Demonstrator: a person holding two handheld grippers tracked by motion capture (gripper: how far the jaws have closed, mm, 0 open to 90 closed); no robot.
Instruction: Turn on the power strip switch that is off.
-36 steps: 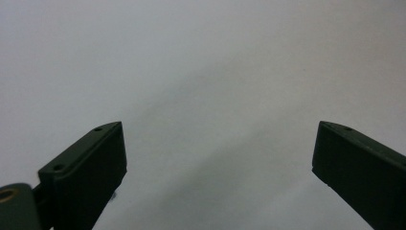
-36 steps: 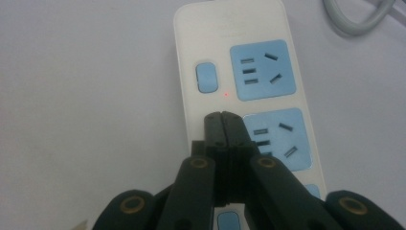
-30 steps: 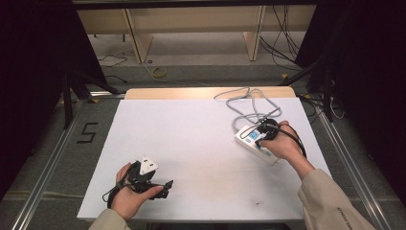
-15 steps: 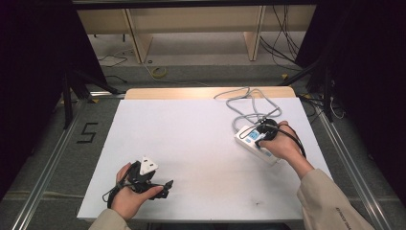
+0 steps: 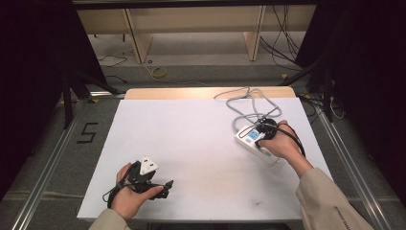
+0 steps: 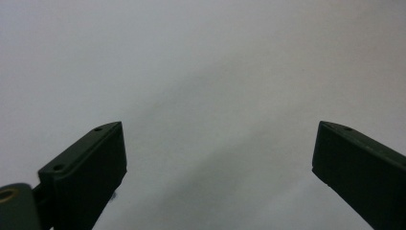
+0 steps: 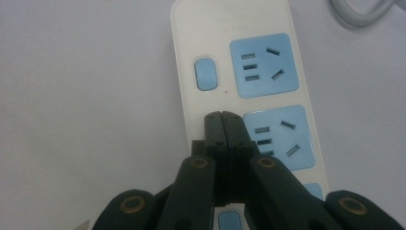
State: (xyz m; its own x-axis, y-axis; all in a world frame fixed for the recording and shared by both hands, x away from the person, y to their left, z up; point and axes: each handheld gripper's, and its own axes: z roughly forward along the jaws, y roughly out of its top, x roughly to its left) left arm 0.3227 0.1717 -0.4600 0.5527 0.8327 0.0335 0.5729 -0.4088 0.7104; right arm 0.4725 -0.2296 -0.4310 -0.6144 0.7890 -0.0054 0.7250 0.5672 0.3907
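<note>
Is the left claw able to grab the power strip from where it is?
Probably not yet. The left claw sits open near the table's front edge, while the power strip lies far across the white table under the right claw. Nothing lies between them.

We see a white table (image 5: 191,143) with a bare wooden strip along its far edge. On its right part lies a white power strip (image 5: 251,143) with blue socket panels (image 7: 263,64) and a blue switch (image 7: 204,74), set at a slant to the table's edges. Its grey cable (image 5: 244,103) curls in loops on the tabletop behind it, toward the far edge. The table stands on a grey floor (image 5: 48,158) marked with a black "5" (image 5: 87,132).
</note>
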